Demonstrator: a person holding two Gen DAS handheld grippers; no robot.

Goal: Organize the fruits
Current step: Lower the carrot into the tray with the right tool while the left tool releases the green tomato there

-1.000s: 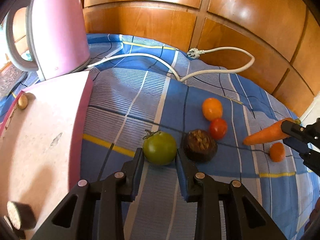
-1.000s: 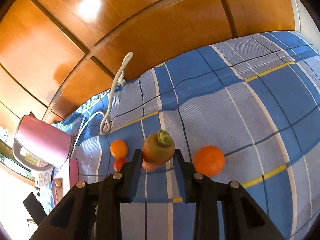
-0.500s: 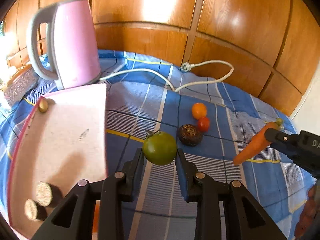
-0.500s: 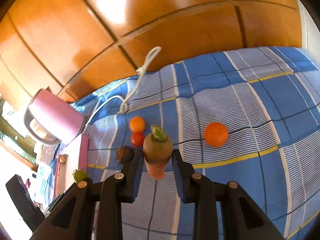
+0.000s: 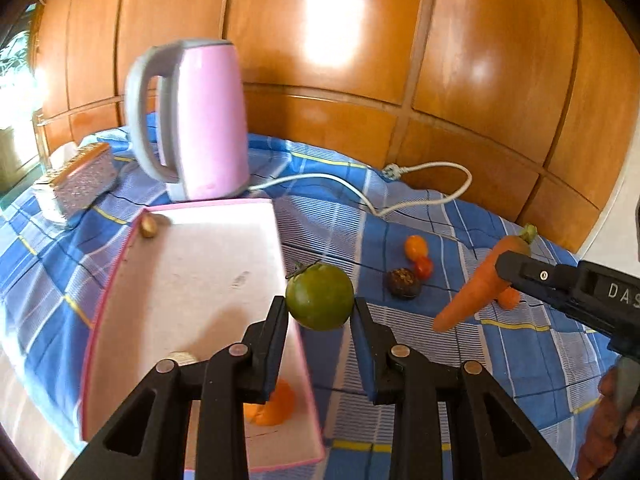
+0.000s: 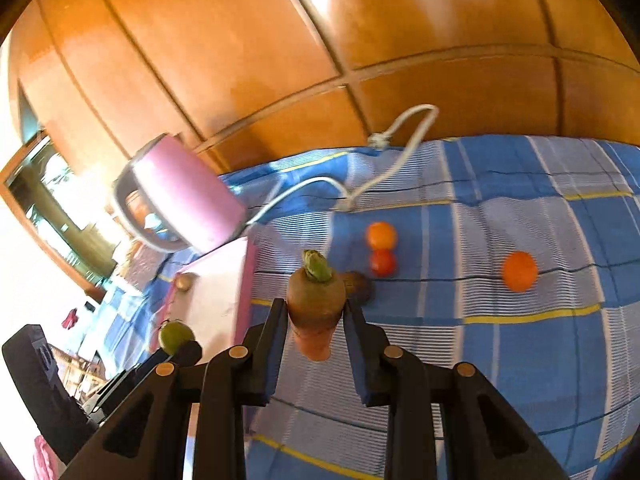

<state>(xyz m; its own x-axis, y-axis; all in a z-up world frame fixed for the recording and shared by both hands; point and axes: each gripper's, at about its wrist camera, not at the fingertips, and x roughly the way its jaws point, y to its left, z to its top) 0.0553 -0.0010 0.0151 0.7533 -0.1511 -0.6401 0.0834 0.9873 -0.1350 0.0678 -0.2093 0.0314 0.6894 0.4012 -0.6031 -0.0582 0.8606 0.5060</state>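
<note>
My left gripper (image 5: 320,312) is shut on a green tomato (image 5: 320,297) and holds it in the air over the right edge of the pink tray (image 5: 192,280). My right gripper (image 6: 317,314) is shut on an orange carrot (image 6: 316,300), lifted above the cloth; the carrot also shows in the left wrist view (image 5: 476,286). On the blue checked cloth lie an orange fruit (image 6: 381,235), a red tomato (image 6: 383,263), a dark brown fruit (image 6: 360,285) and another orange fruit (image 6: 519,271). The tray holds an orange piece (image 5: 272,404) and a small brown item (image 5: 149,226).
A pink kettle (image 5: 200,120) stands behind the tray, its white cord (image 5: 420,184) running across the cloth. A glittery box (image 5: 80,178) sits at the left. Wooden panels (image 5: 360,60) close off the back.
Both grippers have risen and pulled back, lifting the green tomato and the carrot off the cloth. The left gripper has swung left, to the tray's edge.
</note>
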